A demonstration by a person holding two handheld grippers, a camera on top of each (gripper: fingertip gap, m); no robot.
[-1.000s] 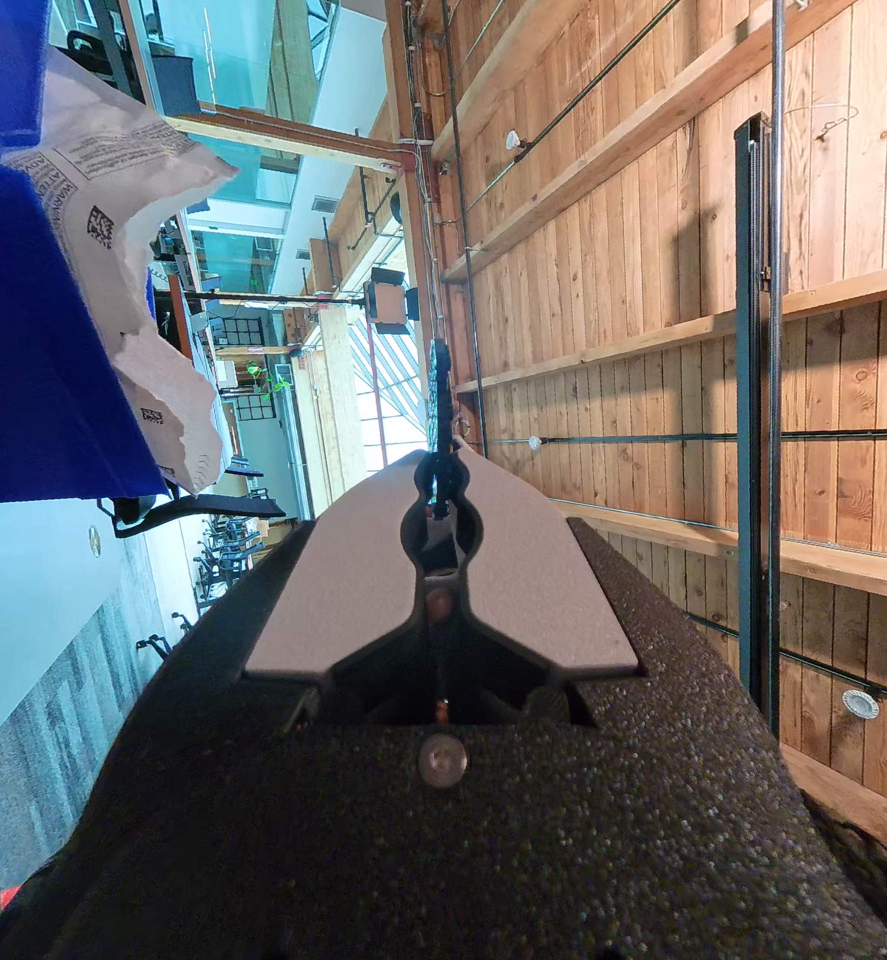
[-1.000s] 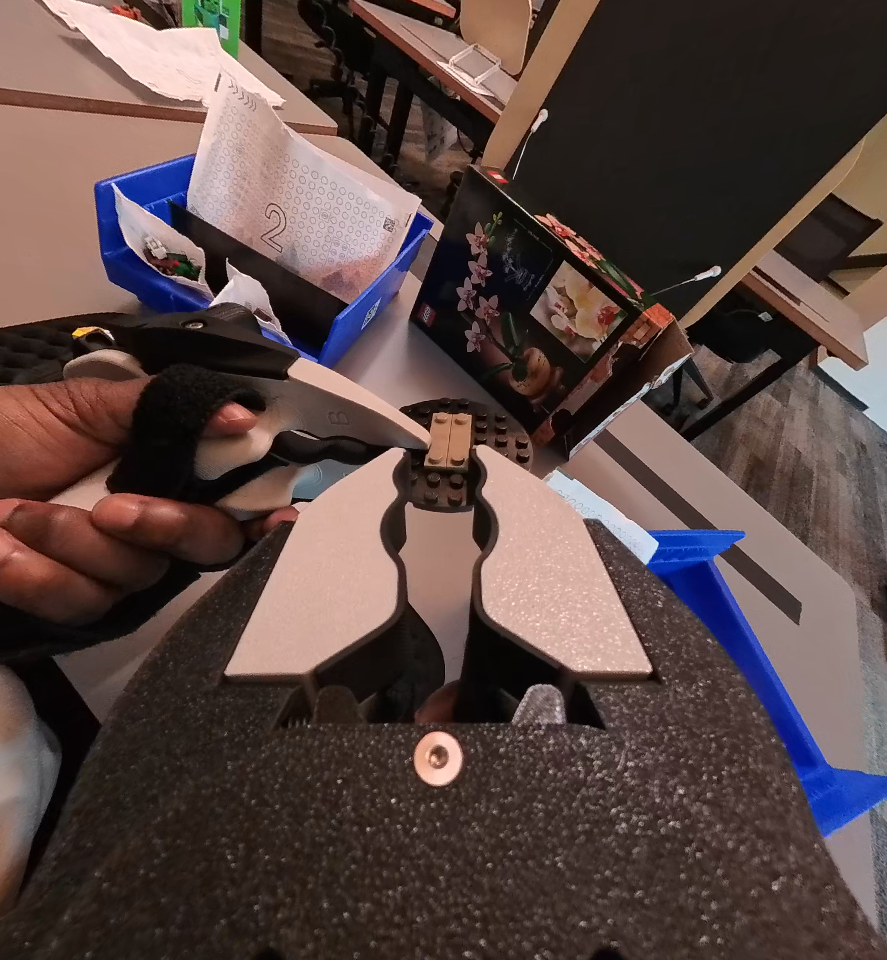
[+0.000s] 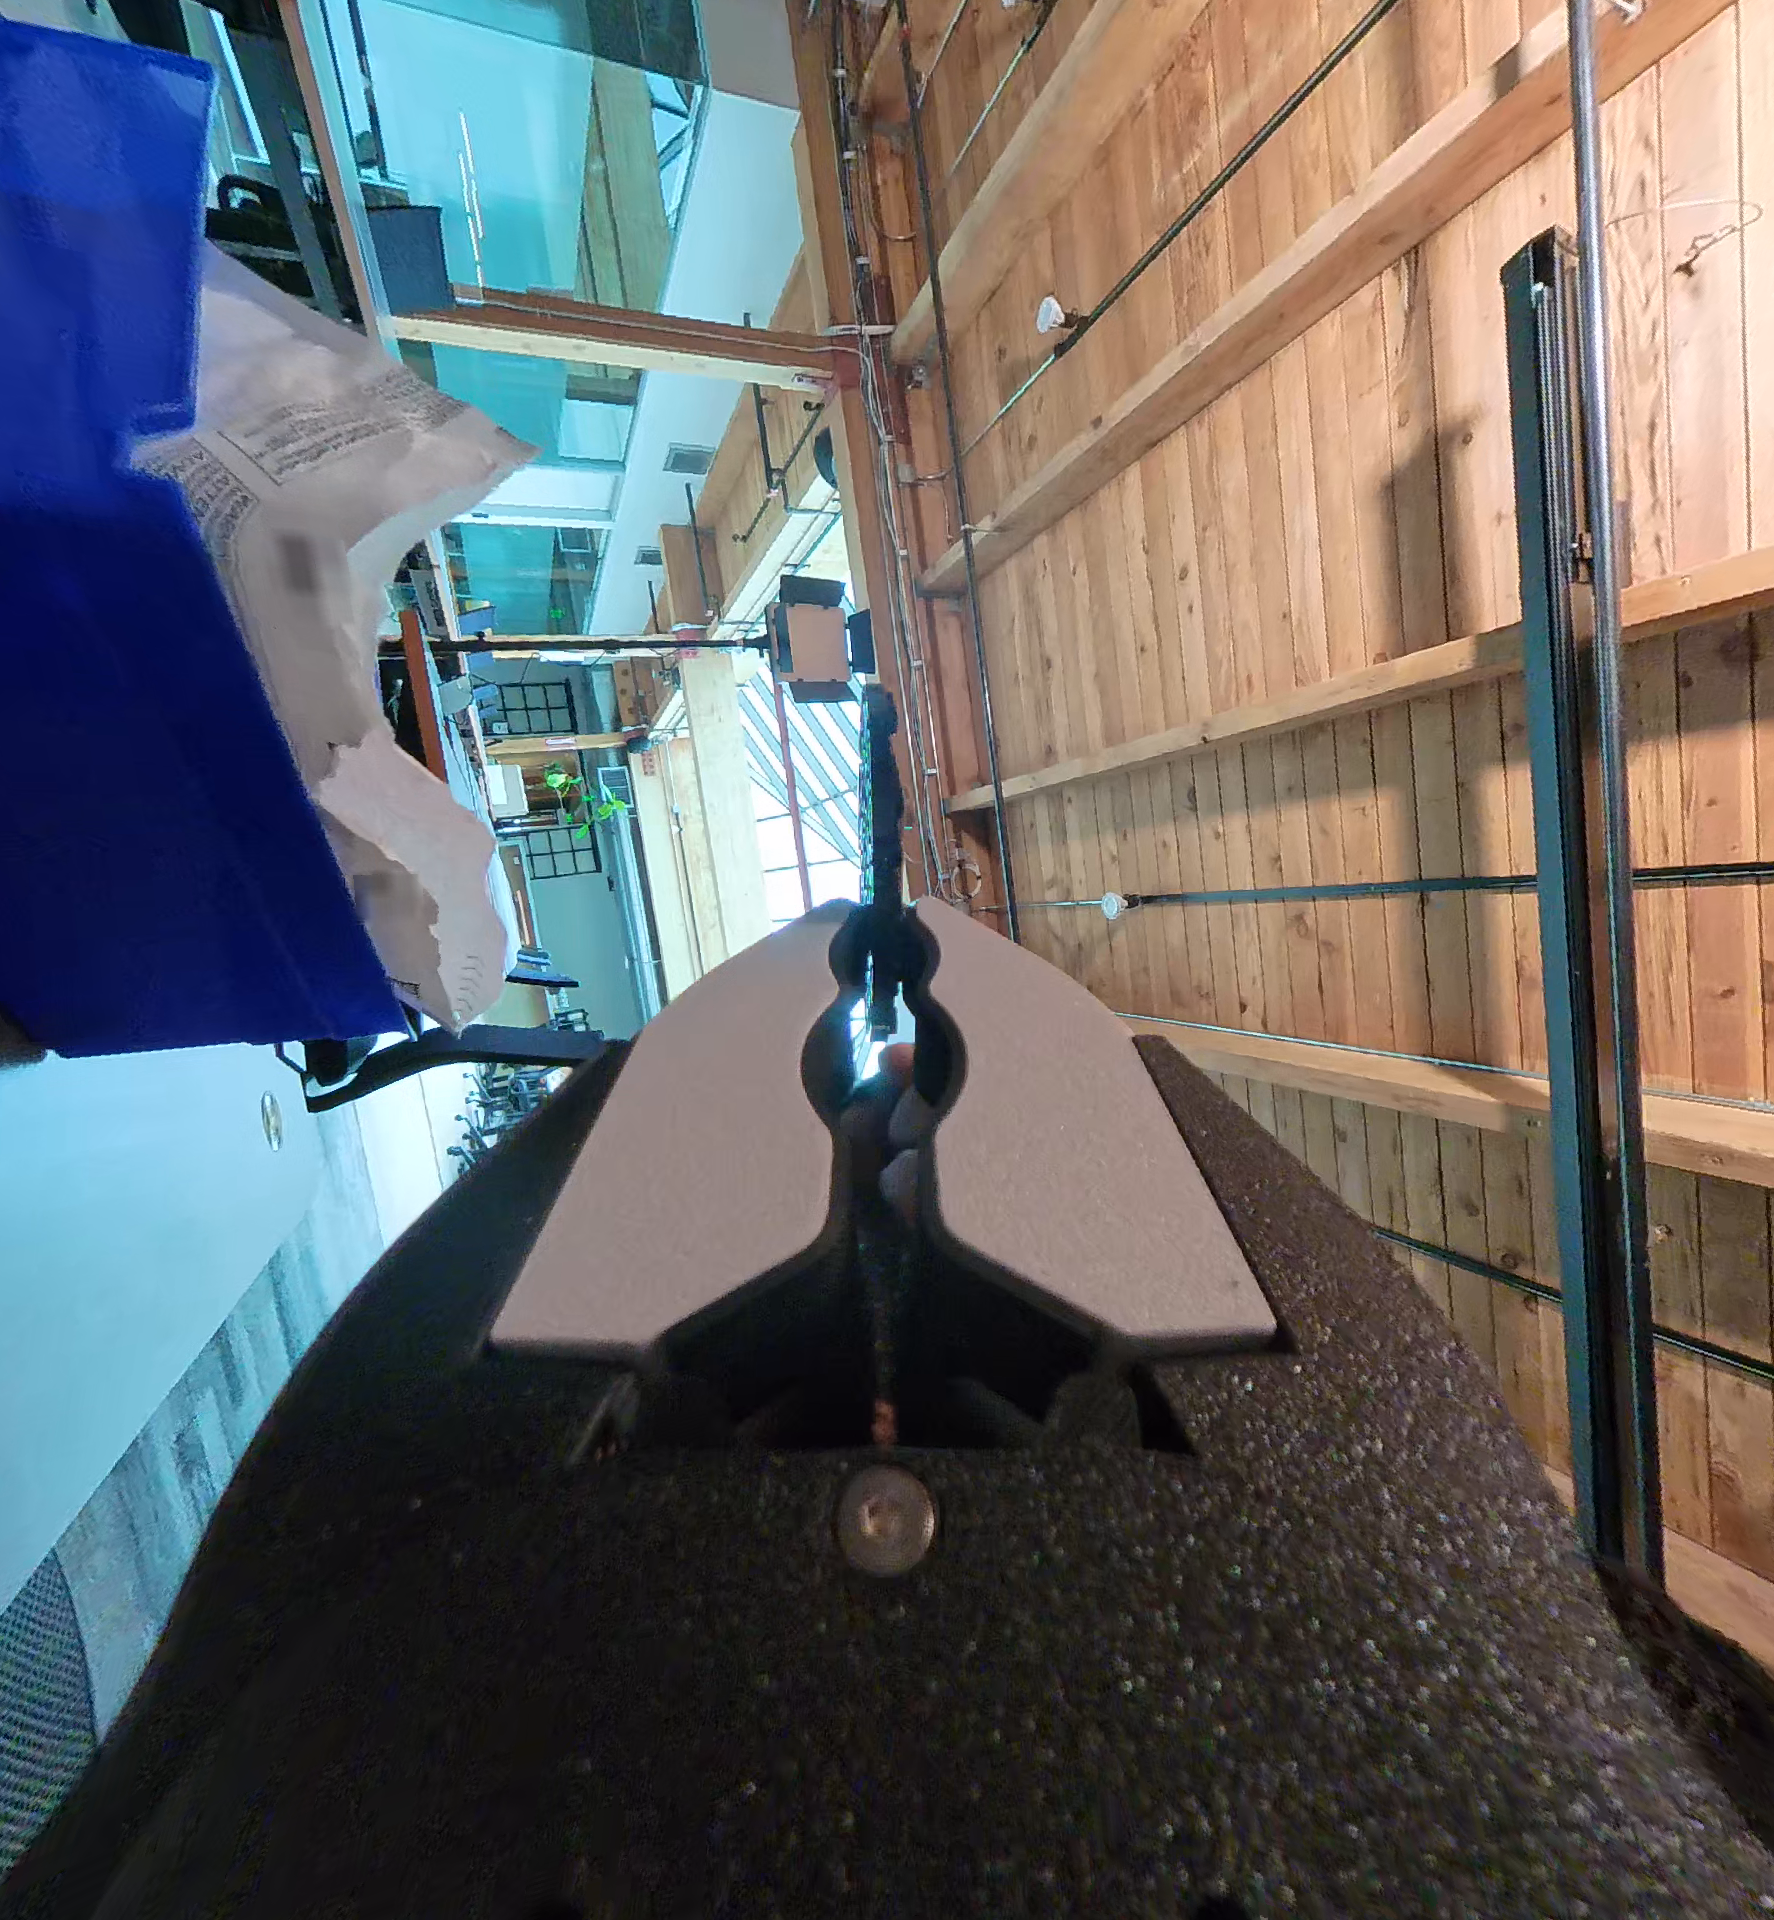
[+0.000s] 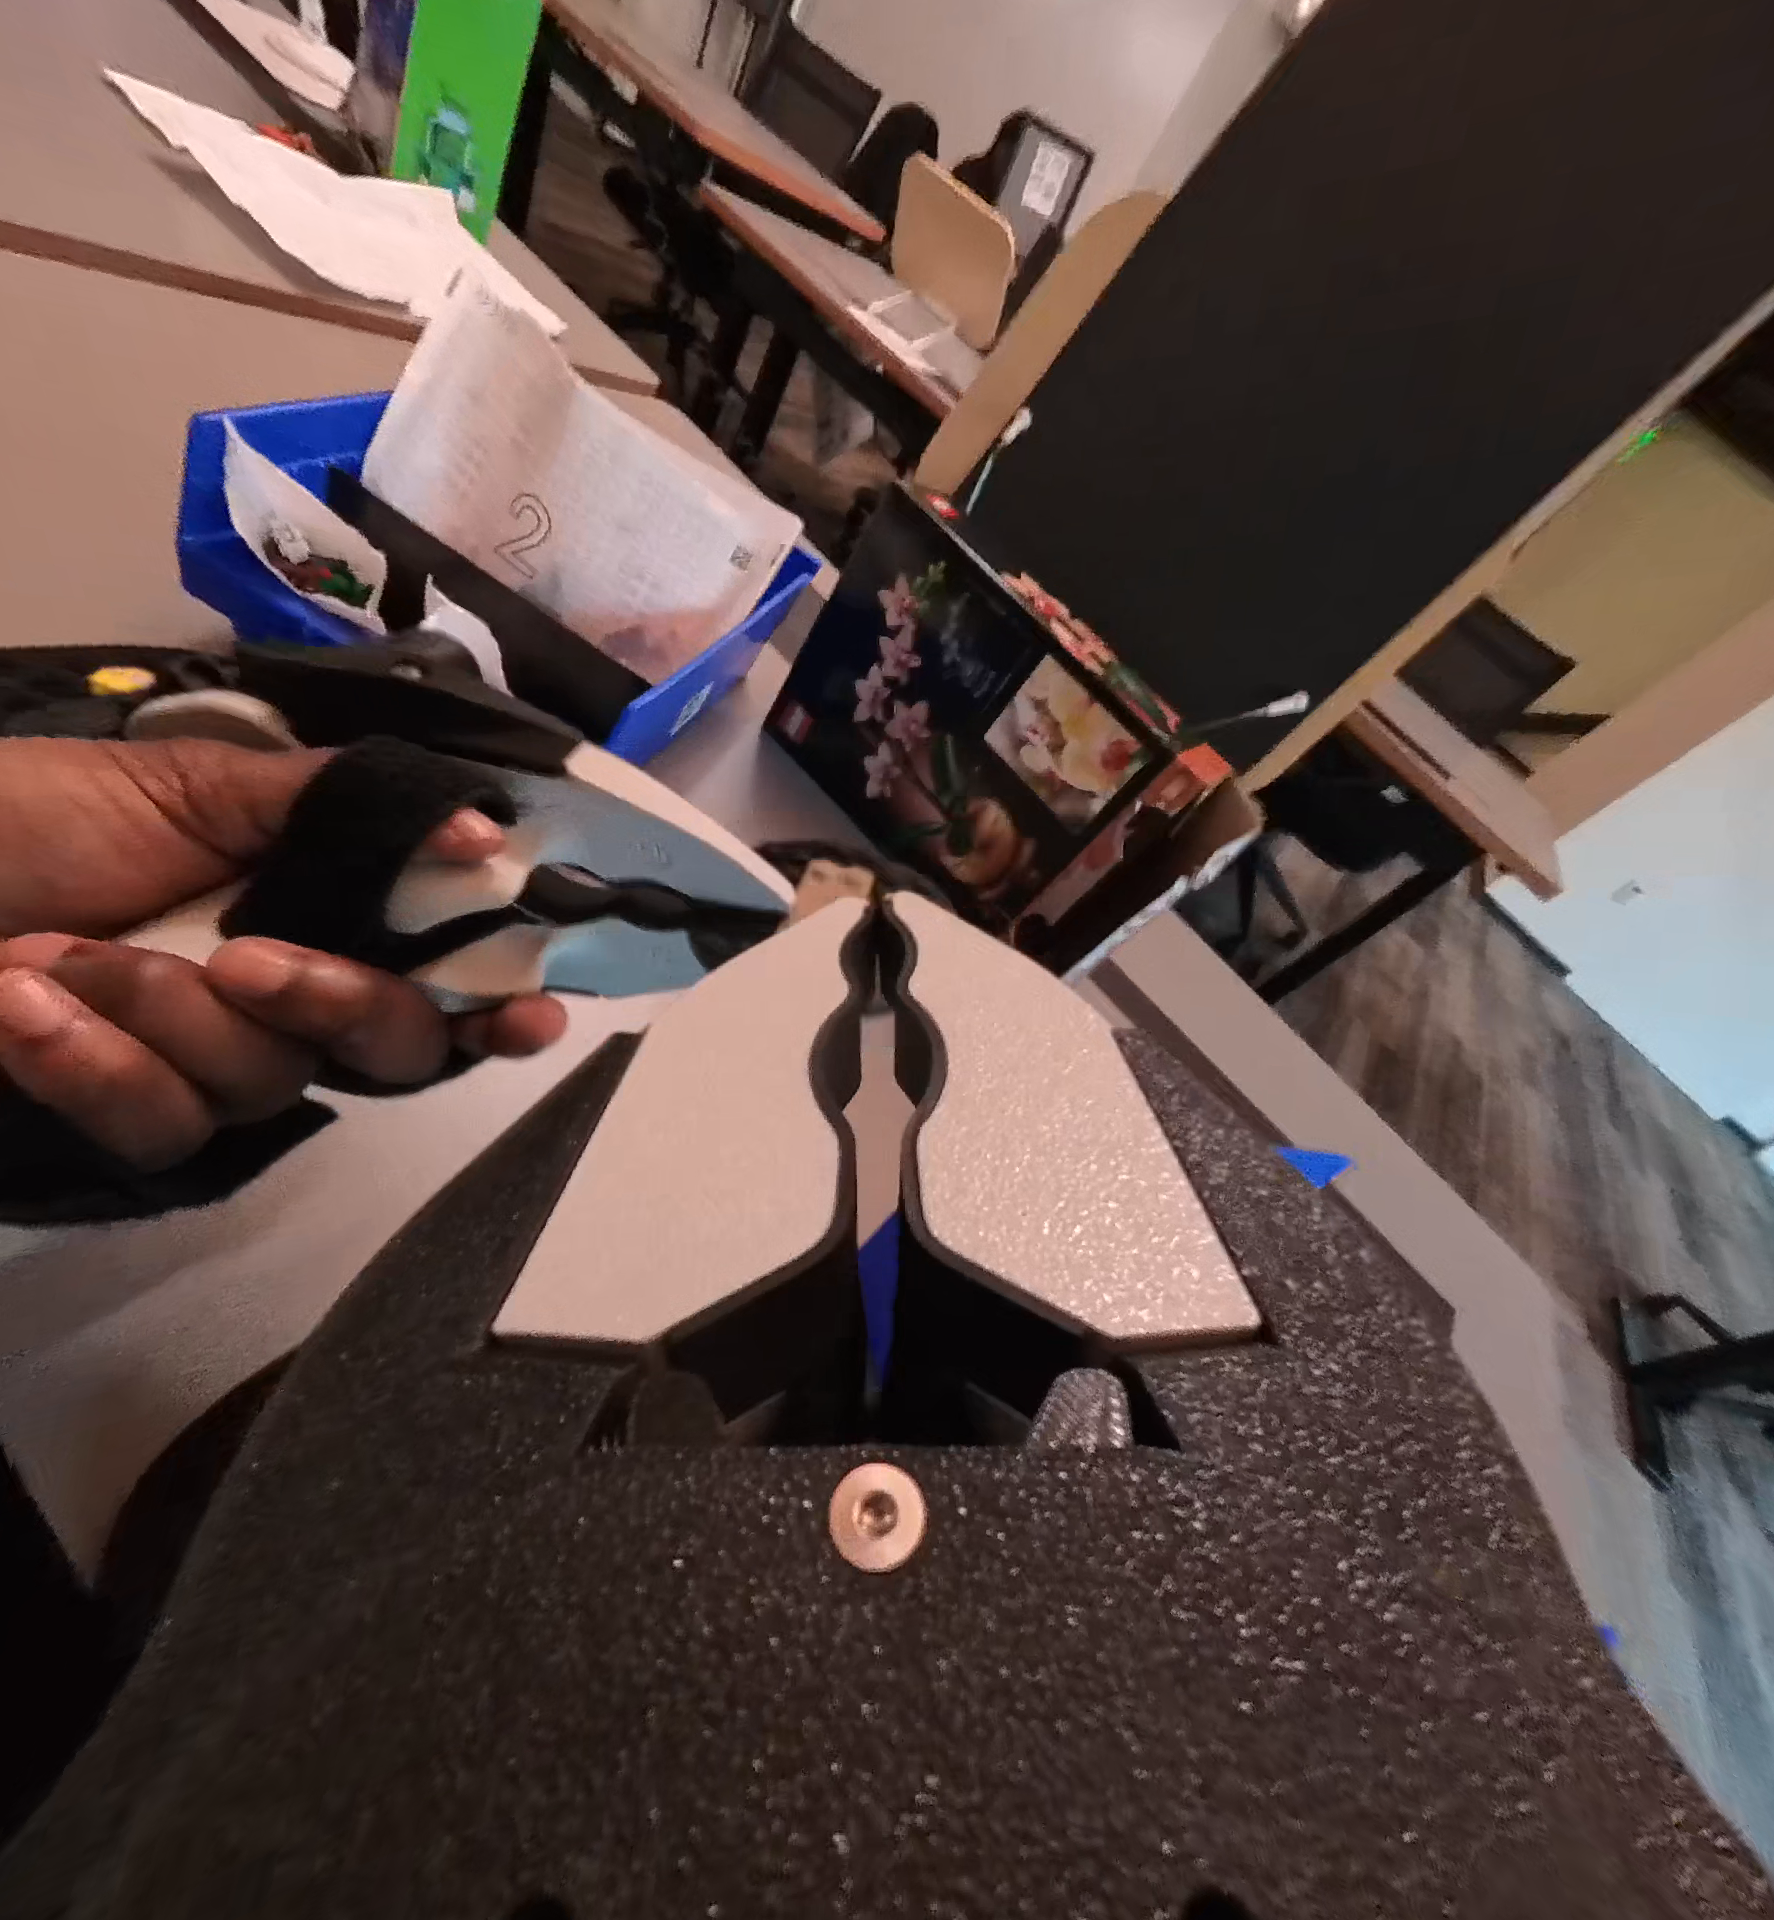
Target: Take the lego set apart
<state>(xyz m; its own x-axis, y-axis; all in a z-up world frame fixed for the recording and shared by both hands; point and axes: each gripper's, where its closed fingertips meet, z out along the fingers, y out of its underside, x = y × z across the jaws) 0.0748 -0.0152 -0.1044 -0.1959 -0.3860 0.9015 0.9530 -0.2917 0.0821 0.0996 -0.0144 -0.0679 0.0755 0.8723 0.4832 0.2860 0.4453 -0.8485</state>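
My left gripper [image 3: 881,920] is turned on its side and shut on a black round lego plate [image 3: 881,800], seen edge-on and sticking out past its tips. In the right wrist view a hand holds this left gripper [image 4: 758,914] at the left, and the black plate [image 4: 810,854] is mostly hidden behind it. A tan brick [image 4: 833,883] shows on the plate. My right gripper [image 4: 878,909] has its jaws closed to a thin slit, with its tips right beside the tan brick. I cannot tell whether they pinch anything.
A blue bin [image 4: 239,540] with paper bags [image 4: 571,520] stands behind the left gripper, and it also shows in the left wrist view [image 3: 83,727]. A dark lego box [image 4: 966,707] lies past the grippers. Papers [image 4: 343,218] and a green box [image 4: 457,104] sit farther back. The table edge runs along the right.
My right gripper has closed from open around the plate to nearly shut, and has shifted so the plate sits left of its tips. My left gripper still holds the black plate.
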